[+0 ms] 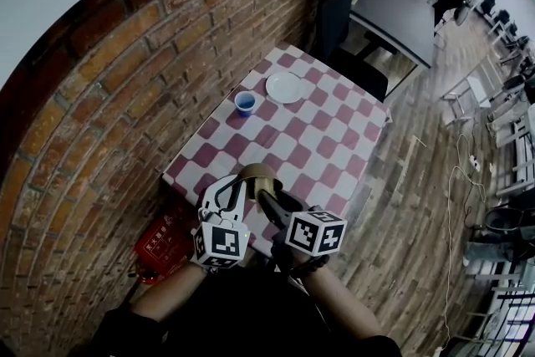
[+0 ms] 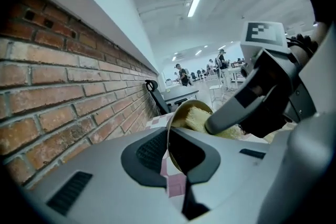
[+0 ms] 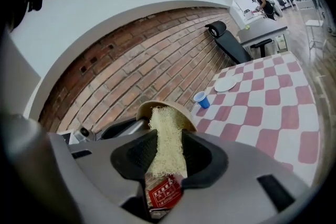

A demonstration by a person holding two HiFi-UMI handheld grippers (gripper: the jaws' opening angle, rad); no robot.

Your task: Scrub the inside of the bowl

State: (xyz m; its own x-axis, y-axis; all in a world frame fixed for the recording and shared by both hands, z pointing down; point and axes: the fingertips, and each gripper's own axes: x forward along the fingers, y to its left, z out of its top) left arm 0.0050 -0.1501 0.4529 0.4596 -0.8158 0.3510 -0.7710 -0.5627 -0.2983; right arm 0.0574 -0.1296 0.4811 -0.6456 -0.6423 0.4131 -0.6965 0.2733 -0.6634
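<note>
A tan bowl (image 1: 260,173) hangs tipped over the near edge of the checkered table (image 1: 334,138). My left gripper (image 1: 236,190) is shut on the bowl's rim (image 2: 170,136), one jaw inside the bowl and one outside. My right gripper (image 1: 266,200) is shut on a pale yellow scrub pad (image 3: 166,147), and the pad's far end lies inside the bowl (image 3: 157,108). In the left gripper view the pad (image 2: 195,116) sits in the bowl's mouth under a finger of the right gripper (image 2: 236,112). The bowl's bottom is hidden.
A blue cup (image 1: 245,102) and a white plate (image 1: 284,87) stand at the table's far end. A brick wall (image 1: 125,96) runs along the left. A black chair (image 1: 338,4) and a dark table (image 1: 397,12) stand behind. A red box (image 1: 165,245) lies on the floor.
</note>
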